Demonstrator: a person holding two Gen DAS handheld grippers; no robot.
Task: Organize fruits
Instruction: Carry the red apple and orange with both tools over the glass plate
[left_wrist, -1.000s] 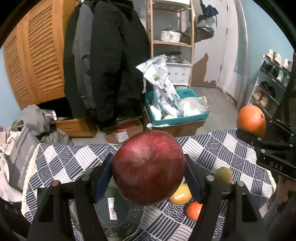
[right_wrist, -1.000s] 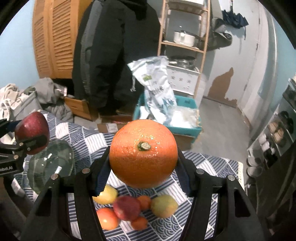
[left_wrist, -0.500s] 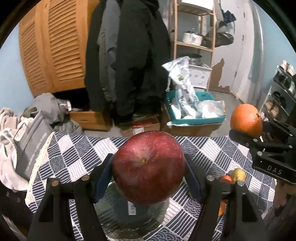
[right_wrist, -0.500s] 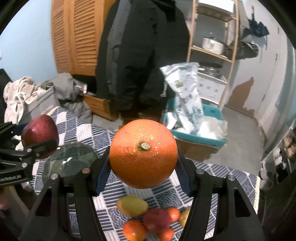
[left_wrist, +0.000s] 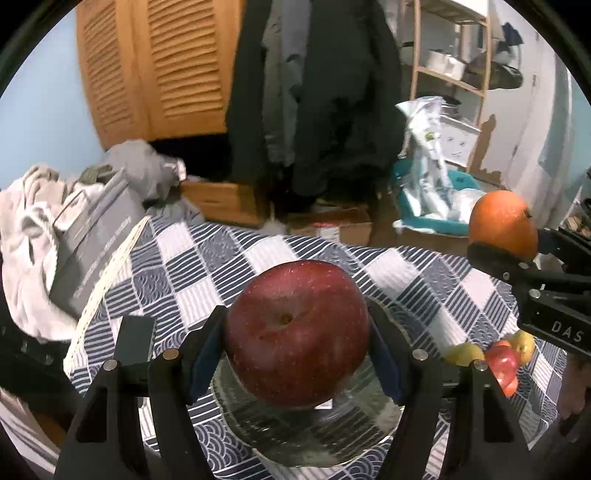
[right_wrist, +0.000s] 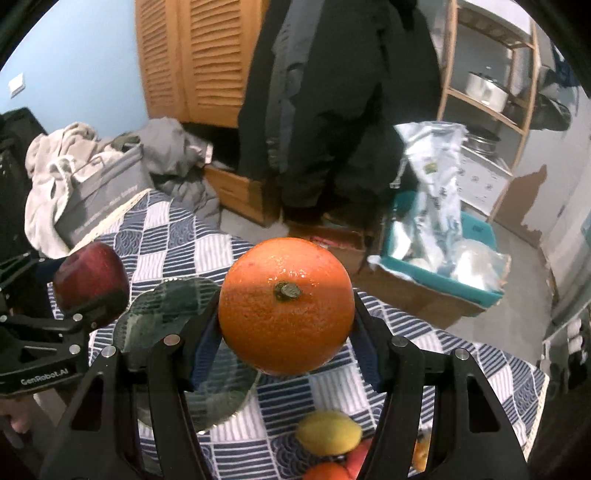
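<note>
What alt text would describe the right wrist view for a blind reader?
The right gripper holds a round orange above a blue-and-white checked tablecloth. At left, the left gripper holds a dark red apple over a clear glass plate.

A dark red apple (left_wrist: 297, 334) and an orange (right_wrist: 285, 304) (stem end facing up) hang above the glass bowl (left_wrist: 310, 432).

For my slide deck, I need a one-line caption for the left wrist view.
Left gripper holds a red apple above a glass plate on the checked tablecloth.
</note>
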